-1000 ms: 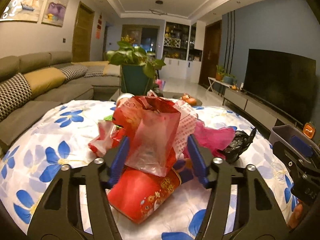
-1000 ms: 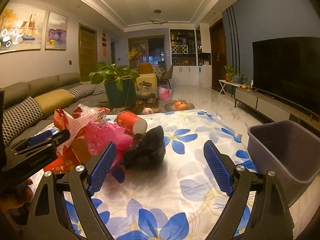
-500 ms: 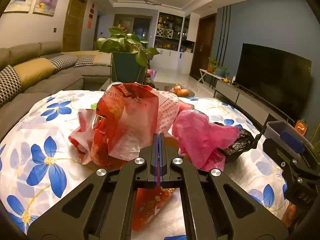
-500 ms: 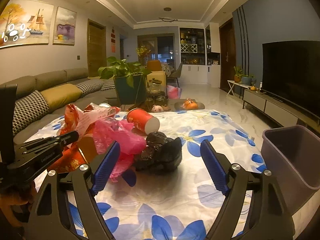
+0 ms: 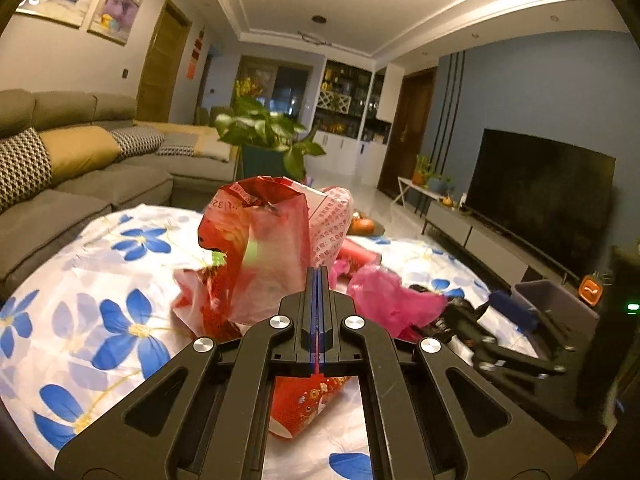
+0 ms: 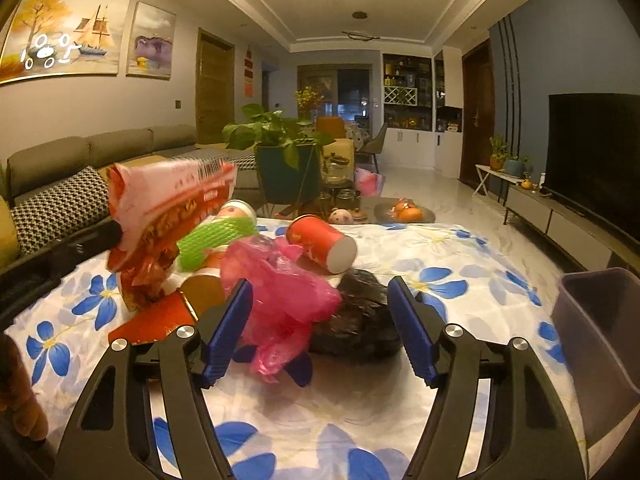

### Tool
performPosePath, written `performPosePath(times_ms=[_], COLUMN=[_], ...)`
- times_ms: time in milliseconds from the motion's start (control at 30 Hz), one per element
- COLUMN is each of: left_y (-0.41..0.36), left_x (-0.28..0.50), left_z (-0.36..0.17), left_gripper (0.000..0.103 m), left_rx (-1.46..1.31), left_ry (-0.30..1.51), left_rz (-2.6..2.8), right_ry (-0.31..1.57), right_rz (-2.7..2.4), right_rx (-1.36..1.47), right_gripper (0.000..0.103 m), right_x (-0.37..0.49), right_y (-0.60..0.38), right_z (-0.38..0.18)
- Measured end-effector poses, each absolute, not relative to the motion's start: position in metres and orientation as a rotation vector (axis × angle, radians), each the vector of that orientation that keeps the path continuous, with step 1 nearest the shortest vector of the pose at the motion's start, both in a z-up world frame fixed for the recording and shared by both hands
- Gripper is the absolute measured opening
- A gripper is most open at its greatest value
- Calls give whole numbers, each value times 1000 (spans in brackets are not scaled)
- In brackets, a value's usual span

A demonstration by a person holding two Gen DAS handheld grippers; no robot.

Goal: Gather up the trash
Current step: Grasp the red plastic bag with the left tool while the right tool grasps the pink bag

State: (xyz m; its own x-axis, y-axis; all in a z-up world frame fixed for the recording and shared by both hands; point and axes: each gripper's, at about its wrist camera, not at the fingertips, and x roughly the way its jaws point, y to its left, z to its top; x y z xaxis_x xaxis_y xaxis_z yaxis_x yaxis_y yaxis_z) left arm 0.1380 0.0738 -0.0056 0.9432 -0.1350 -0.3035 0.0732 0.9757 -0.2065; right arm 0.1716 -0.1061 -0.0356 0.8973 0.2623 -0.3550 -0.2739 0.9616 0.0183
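Left wrist view: left gripper (image 5: 318, 280) fingers clenched together on the red-and-white plastic bag (image 5: 272, 248), lifted above the floral-cloth counter (image 5: 100, 280), red paper cup (image 5: 308, 404) lying beneath, grey bin (image 5: 548, 304) off to the right. Right wrist view: right gripper (image 6: 320, 320) fingers spread wide around the pink plastic bag (image 6: 280, 300), black bag (image 6: 356, 320) just behind, second red cup (image 6: 324, 248) on its side, bin (image 6: 600, 340) interior mostly hidden, nothing seen inside; apparently early, most trash uncollected

a crumpled red-and-white plastic bag (image 5: 276, 248) hangs lifted above the surface; a pink bag (image 6: 280, 296), black bag (image 6: 360, 320) and tipped red cup (image 6: 324, 244) lie clustered together.
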Motion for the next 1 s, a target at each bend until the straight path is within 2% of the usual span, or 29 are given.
performPosePath(times_ms=[67,167,333,367,400,467,600,1000], left_y=[76,78,80,80,81,81,79,70], left_x=[134,129,126,126,125,125,122,104], left_z=[-2,3,5,4,4,4,5,16], left_gripper=[0,0,0,0,0,0,0,0], left_rx=[-197,-199,-190,-190,-190,-193,-195,-183], left_ry=[310,294,287,286,286,287,284,266], left_rz=[-107,-107,-106,-106,-105,-109,-114,-138], right_ry=[380,410,468,469,468,454,403,314], right_rz=[289,299,336,345,355,373,388,394], right_rx=[-32,-48,-84,-87,-90,-95,-97,70], right_gripper=[59,56,33,22,16,10,7,7], right_x=[179,190,202,202,200,195,180,150], right_y=[-101,-94,-82,-81,-80,-79,-83,-139], right_z=[-37,-43,-56,-57,-57,-55,-45,3])
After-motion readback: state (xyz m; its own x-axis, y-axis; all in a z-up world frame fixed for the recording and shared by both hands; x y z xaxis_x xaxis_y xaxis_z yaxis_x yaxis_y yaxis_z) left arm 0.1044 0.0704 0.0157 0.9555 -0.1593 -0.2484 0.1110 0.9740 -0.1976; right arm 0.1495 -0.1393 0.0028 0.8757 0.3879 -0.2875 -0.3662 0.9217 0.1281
